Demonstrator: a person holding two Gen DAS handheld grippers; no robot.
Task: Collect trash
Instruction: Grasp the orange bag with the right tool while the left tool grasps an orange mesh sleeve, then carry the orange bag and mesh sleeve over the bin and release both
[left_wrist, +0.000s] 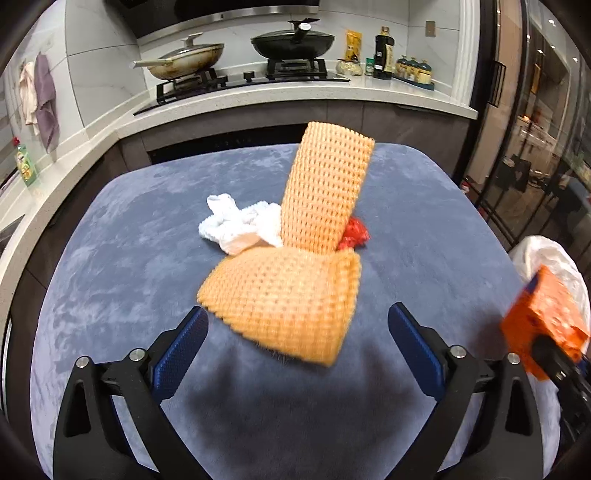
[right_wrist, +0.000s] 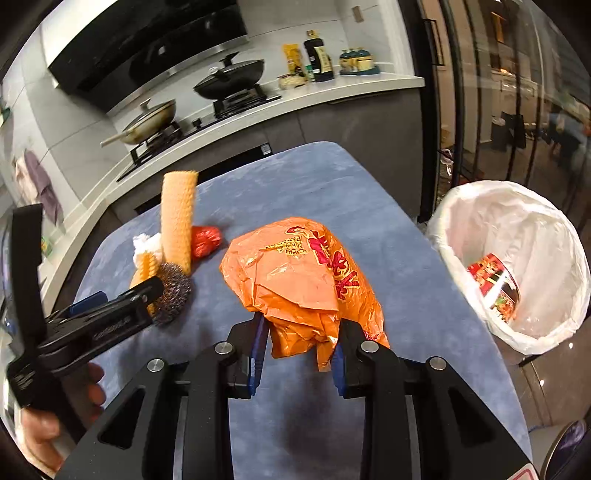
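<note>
My right gripper (right_wrist: 301, 332) is shut on a crumpled orange plastic bag (right_wrist: 306, 280), held above the blue table; the same bag (left_wrist: 543, 325) shows at the right edge of the left wrist view. My left gripper (left_wrist: 297, 312) is open, its blue pads (left_wrist: 184, 347) either side of the near end of an orange foam net (left_wrist: 284, 299) without touching it. A second foam net (left_wrist: 325, 192) stands upright behind. A white tissue (left_wrist: 236, 225) and a red wrapper (left_wrist: 354, 232) lie beside it. A steel scourer (right_wrist: 171, 295) sits by the left gripper (right_wrist: 125, 295).
A bin with a white liner (right_wrist: 517, 221) stands off the table's right side, with a red noodle cup (right_wrist: 495, 284) inside. The blue cloth table (left_wrist: 110, 258) ends near a kitchen counter (left_wrist: 258, 96) with pans on a hob. A hand (right_wrist: 44, 424) holds the left gripper.
</note>
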